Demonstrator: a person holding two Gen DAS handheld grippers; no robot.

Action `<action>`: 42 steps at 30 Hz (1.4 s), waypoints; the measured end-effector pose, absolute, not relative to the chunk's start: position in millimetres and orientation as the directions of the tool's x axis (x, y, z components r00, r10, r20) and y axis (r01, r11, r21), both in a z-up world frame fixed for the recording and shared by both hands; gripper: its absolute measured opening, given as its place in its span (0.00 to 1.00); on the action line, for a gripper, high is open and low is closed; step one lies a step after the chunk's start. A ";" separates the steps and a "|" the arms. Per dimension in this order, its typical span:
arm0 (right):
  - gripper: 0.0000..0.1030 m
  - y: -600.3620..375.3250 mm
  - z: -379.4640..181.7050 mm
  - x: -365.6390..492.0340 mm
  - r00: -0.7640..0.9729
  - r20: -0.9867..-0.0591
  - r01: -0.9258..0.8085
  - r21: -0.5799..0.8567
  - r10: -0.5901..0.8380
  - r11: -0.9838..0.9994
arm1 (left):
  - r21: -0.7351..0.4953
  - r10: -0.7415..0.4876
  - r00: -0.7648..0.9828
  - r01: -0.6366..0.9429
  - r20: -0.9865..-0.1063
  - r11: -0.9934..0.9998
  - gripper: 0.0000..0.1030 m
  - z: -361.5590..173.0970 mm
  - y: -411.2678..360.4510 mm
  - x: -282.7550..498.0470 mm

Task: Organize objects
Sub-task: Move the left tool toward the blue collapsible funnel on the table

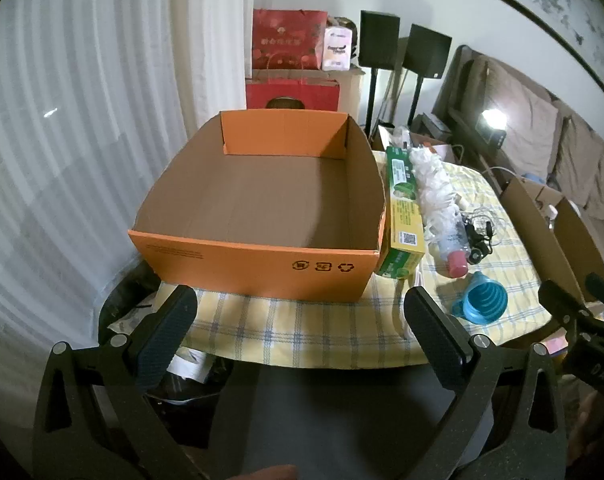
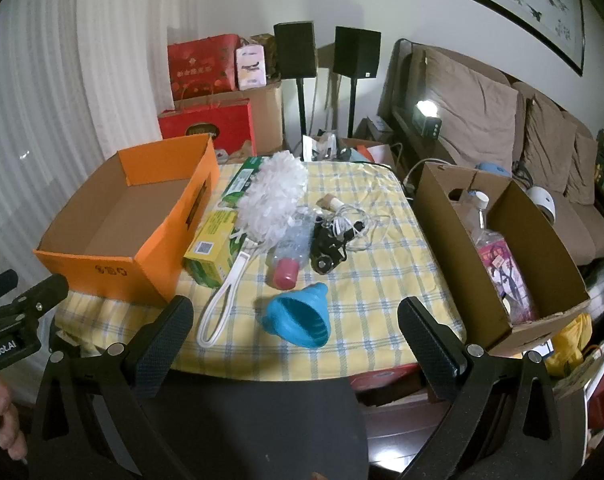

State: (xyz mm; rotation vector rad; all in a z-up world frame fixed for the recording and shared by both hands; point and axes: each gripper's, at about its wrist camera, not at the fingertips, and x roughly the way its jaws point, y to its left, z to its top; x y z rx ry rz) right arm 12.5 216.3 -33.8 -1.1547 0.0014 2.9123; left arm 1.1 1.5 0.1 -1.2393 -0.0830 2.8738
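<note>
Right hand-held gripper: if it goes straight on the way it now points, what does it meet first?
Probably the blue funnel on the tablecloth, lying between the open fingers' line; depth is uncertain.

The right tongs [image 2: 295,330] stand wide open above the near edge of the surface [image 2: 382,280], holding nothing. Between their tips lies a blue funnel [image 2: 299,322] on its side. Behind it are a bottle with a pink cap [image 2: 287,262], a white duster [image 2: 271,196] and a green box [image 2: 213,248]. An empty orange box [image 2: 141,220] stands at left, a brown box [image 2: 498,248] at right.
</note>
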 end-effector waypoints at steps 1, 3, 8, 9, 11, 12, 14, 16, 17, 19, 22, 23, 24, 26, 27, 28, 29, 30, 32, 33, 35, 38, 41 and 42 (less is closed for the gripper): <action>1.00 216.7 -33.9 12.5 -0.729 -0.685 -0.008 -0.002 0.008 -1.000 | -0.054 0.031 -0.686 0.011 -0.727 -0.998 1.00 0.1 1.5 1.1; 1.00 215.1 -29.0 13.3 -0.730 -0.684 -0.010 -0.001 0.008 -1.000 | -0.053 0.031 -0.686 0.012 -0.727 -0.998 1.00 0.0 1.5 1.1; 1.00 216.3 -29.1 13.6 -0.731 -0.682 -0.008 0.001 0.006 -1.000 | -0.052 0.031 -0.685 0.010 -0.728 -0.999 1.00 0.7 3.3 0.8; 1.00 216.4 -29.2 13.5 -0.731 -0.682 -0.008 0.001 0.005 -1.000 | -0.051 0.030 -0.685 0.010 -0.727 -0.999 1.00 0.8 3.4 0.8; 1.00 216.3 -29.3 13.2 -0.730 -0.683 -0.008 0.000 0.006 -1.000 | -0.049 0.029 -0.685 0.010 -0.728 -0.999 1.00 1.1 2.8 0.4; 1.00 216.0 -29.2 13.1 -0.730 -0.683 -0.008 0.000 0.006 -1.000 | -0.047 0.027 -0.687 0.011 -0.727 -0.999 1.00 1.0 2.5 0.5; 1.00 216.3 -29.2 13.5 -0.731 -0.683 -0.009 0.001 0.006 -1.000 | -0.042 0.022 -0.688 0.013 -0.726 -0.999 1.00 1.4 2.9 0.1; 1.00 216.5 -29.4 13.6 -0.731 -0.682 -0.008 0.002 0.005 -1.000 | -0.042 0.022 -0.687 0.013 -0.726 -0.999 1.00 1.0 3.1 -0.5; 1.00 216.3 -29.3 13.7 -0.731 -0.682 -0.008 0.002 0.005 -1.000 | -0.042 0.021 -0.688 0.013 -0.726 -0.999 1.00 0.9 3.3 -0.5; 1.00 216.1 -29.6 13.9 -0.732 -0.681 -0.009 0.000 0.007 -1.000 | -0.040 0.021 -0.688 0.012 -0.726 -0.999 1.00 0.9 3.6 -0.6; 1.00 218.0 -27.0 13.5 -0.735 -0.678 -0.009 0.000 0.007 -1.000 | -0.041 0.021 -0.687 0.013 -0.726 -0.999 1.00 0.7 3.1 -0.7; 1.00 218.9 -26.6 12.9 -0.735 -0.678 -0.011 0.002 0.006 -1.000 | -0.042 0.022 -0.687 0.012 -0.726 -0.999 1.00 0.7 3.1 -0.9; 1.00 219.2 -27.0 12.9 -0.735 -0.679 -0.010 0.002 0.006 -1.000 | -0.042 0.023 -0.687 0.011 -0.726 -0.999 1.00 0.7 3.4 -1.1; 1.00 219.9 -27.7 12.7 -0.734 -0.679 -0.011 0.003 0.006 -1.000 | -0.040 0.023 -0.688 0.009 -0.726 -0.999 1.00 0.5 3.5 -2.0; 1.00 220.4 -27.8 12.5 -0.735 -0.679 -0.012 0.003 0.006 -1.000 | -0.039 0.024 -0.688 0.007 -0.725 -0.999 1.00 0.2 3.6 -2.1; 1.00 221.0 -27.9 12.3 -0.735 -0.678 -0.012 0.004 0.006 -1.000 | -0.039 0.026 -0.688 0.004 -0.725 -0.999 1.00 0.1 4.1 -2.6; 1.00 221.6 -28.5 11.4 -0.735 -0.678 -0.012 0.004 0.006 -1.000 | -0.040 0.029 -0.688 0.000 -0.725 -0.999 1.00 -0.4 5.0 -3.2; 1.00 221.9 -29.1 11.2 -0.735 -0.678 -0.012 0.004 0.006 -1.000 | -0.039 0.030 -0.687 -0.002 -0.726 -0.999 1.00 -0.8 5.4 -4.4; 1.00 223.2 -29.7 10.7 -0.735 -0.678 -0.013 0.002 0.008 -1.000 | -0.035 0.029 -0.688 -0.005 -0.725 -0.999 1.00 -1.7 6.3 -5.8; 1.00 224.0 -29.9 10.5 -0.735 -0.678 -0.013 0.003 0.008 -1.000 | -0.033 0.028 -0.688 -0.005 -0.725 -0.999 1.00 -2.3 6.6 -6.6; 1.00 227.2 -31.5 8.8 -0.734 -0.679 -0.016 0.004 0.009 -1.000 | -0.029 0.028 -0.691 -0.010 -0.723 -1.000 1.00 -3.7 7.9 -8.2; 1.00 232.9 -33.5 6.1 -0.733 -0.680 -0.024 0.003 0.016 -1.000 | -0.020 0.027 -0.696 -0.018 -0.718 -1.000 1.00 -5.8 9.5 -10.7; 1.00 240.1 -32.7 2.4 -0.737 -0.676 -0.030 0.011 0.015 -0.999 | -0.016 0.042 -0.701 -0.043 -0.712 -0.999 1.00 -7.6 13.1 -15.1; 1.00 242.8 -32.1 0.7 -0.739 -0.673 -0.030 0.015 0.012 -0.999 | -0.017 0.048 -0.700 -0.051 -0.712 -0.999 1.00 -8.3 14.2 -16.4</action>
